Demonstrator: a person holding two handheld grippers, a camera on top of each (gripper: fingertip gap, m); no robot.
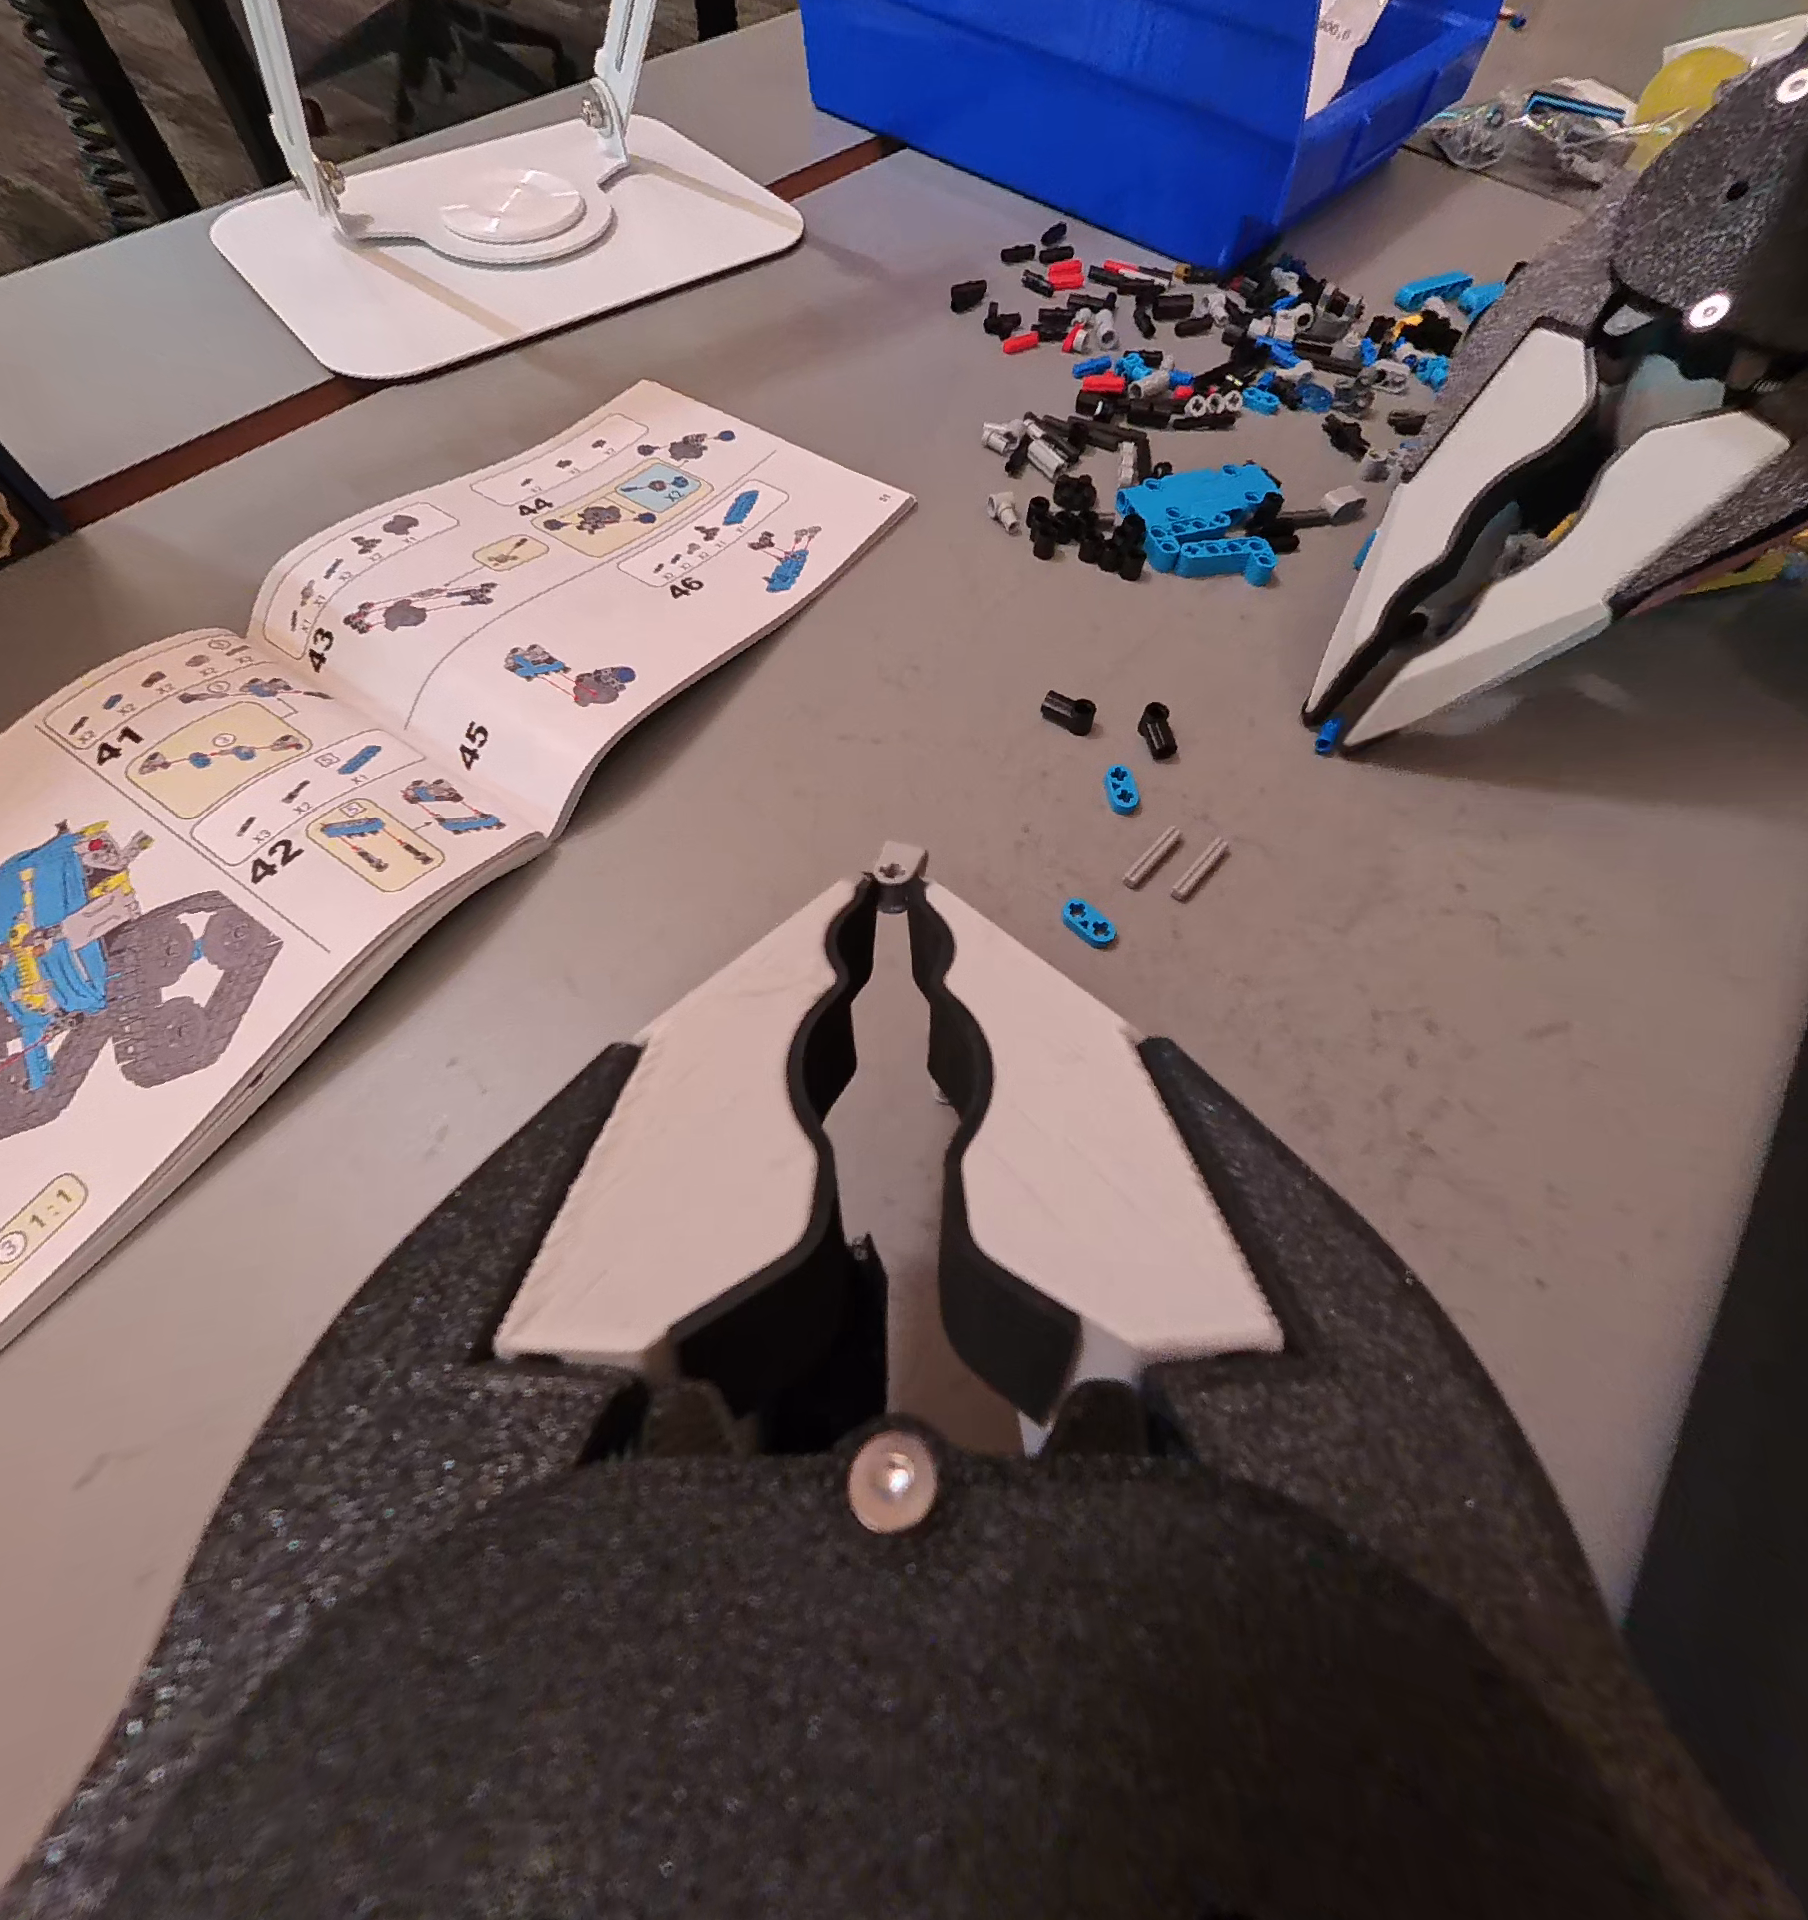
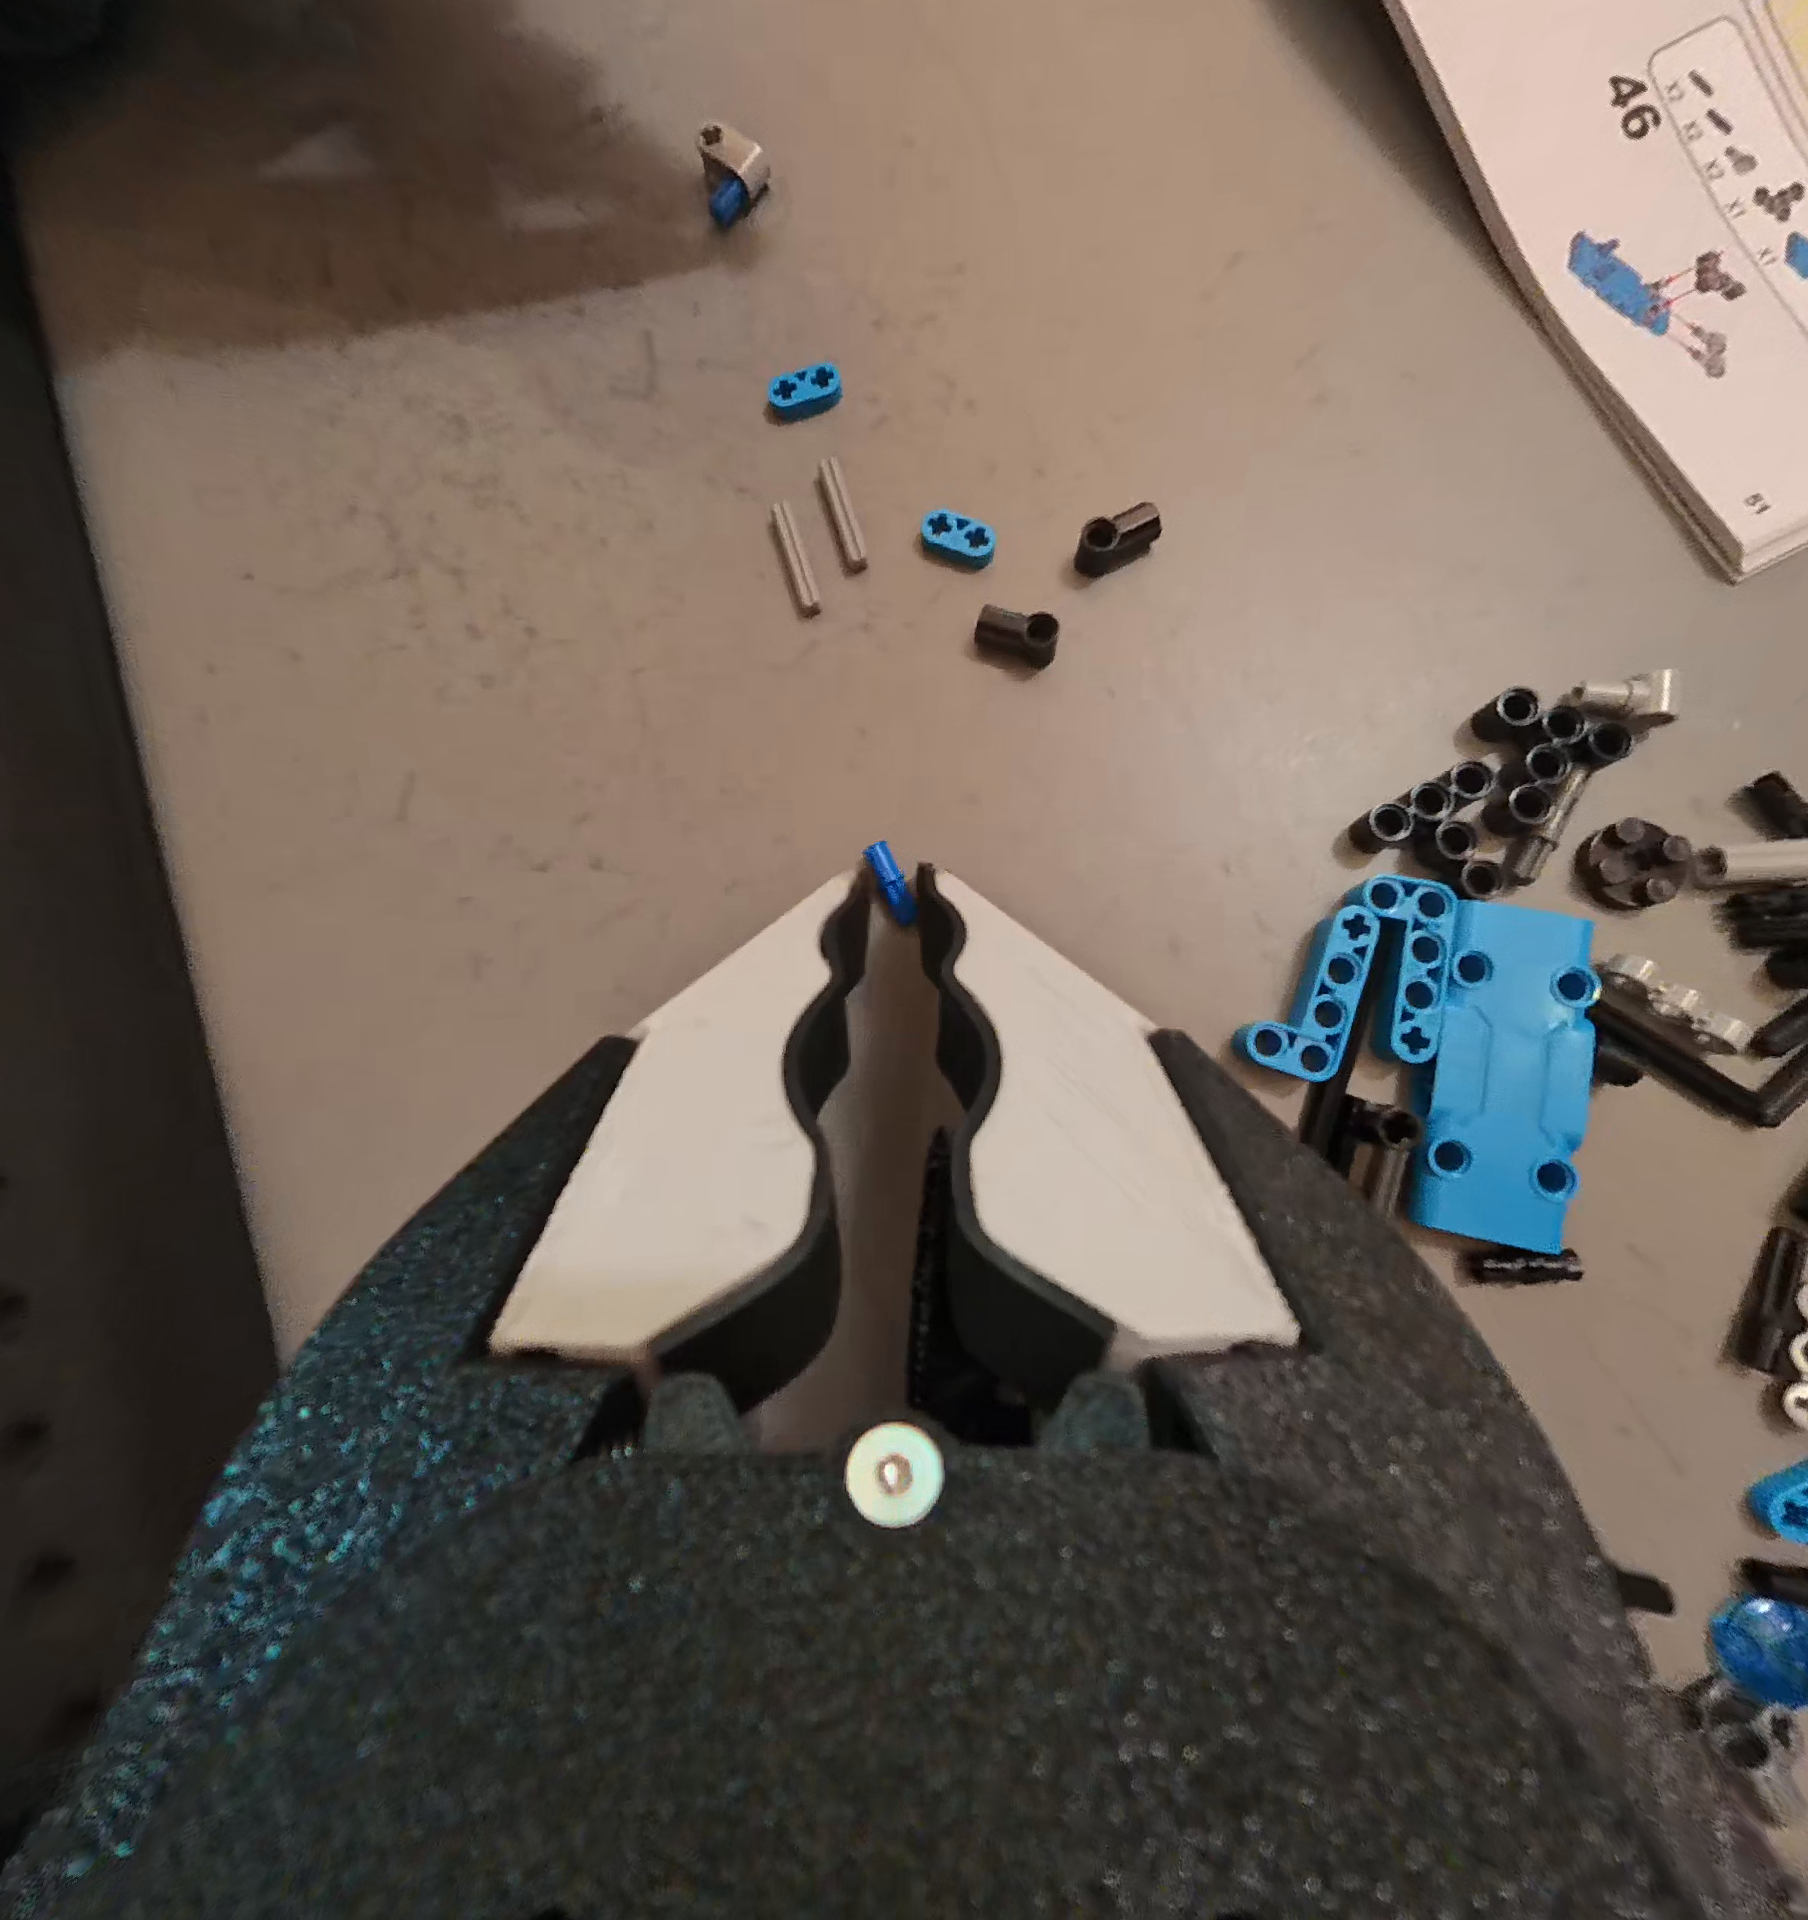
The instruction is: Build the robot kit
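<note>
Together, the left gripper (image 1: 898, 883) pinched a grey connector (image 1: 900, 871) above mid-desk (image 1: 1399, 1091); the right gripper (image 2: 892, 883) (jaws nearly shut) clamped a blue pin (image 2: 891, 879), near two grey axles (image 2: 822, 535) towards the desk's near edge.

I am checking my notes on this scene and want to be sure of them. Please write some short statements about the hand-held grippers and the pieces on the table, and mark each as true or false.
1. The left hand-held gripper pinches a small grey connector at its tips. True.
2. The right hand-held gripper is empty. False: a small blue pin sits between its tips.
3. Two grey axles lie side by side on the table. True.
4. The instruction booklet is closed. False: it lies open.
5. The two black connectors are joined together. False: they lie apart.
</note>
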